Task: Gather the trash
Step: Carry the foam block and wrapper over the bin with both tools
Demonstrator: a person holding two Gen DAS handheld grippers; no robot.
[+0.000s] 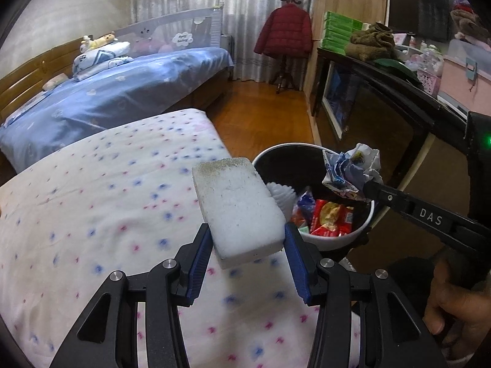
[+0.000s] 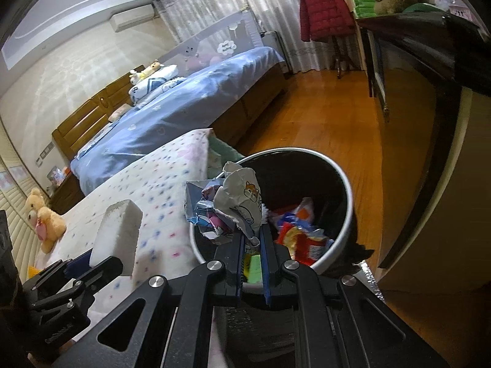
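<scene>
Dim warm indoor light; daylight glows through curtains point(image 1: 196, 3); strong fisheye bending, black vignette at corners; slight softness, trash bin point(image 2: 343, 184) interior dark.

White foam block point(image 1: 241, 207), red jacket point(image 1: 284, 35), possibly star-dotted quilt point(image 1: 92, 199)

The left claw point(image 1: 248, 263) is showing matte black linkage arms with triangular cut-outs, round silver screws at the pivots, and ribbed blue pads on the inner faces of its fingers point(image 1: 296, 265). The right claw point(image 2: 253, 239) is wearing the same black frame, silver screws and blue-edged fingers; from the left view, white letters "DAS" are showing on its arm and a green light is glowing on its black body.
</scene>
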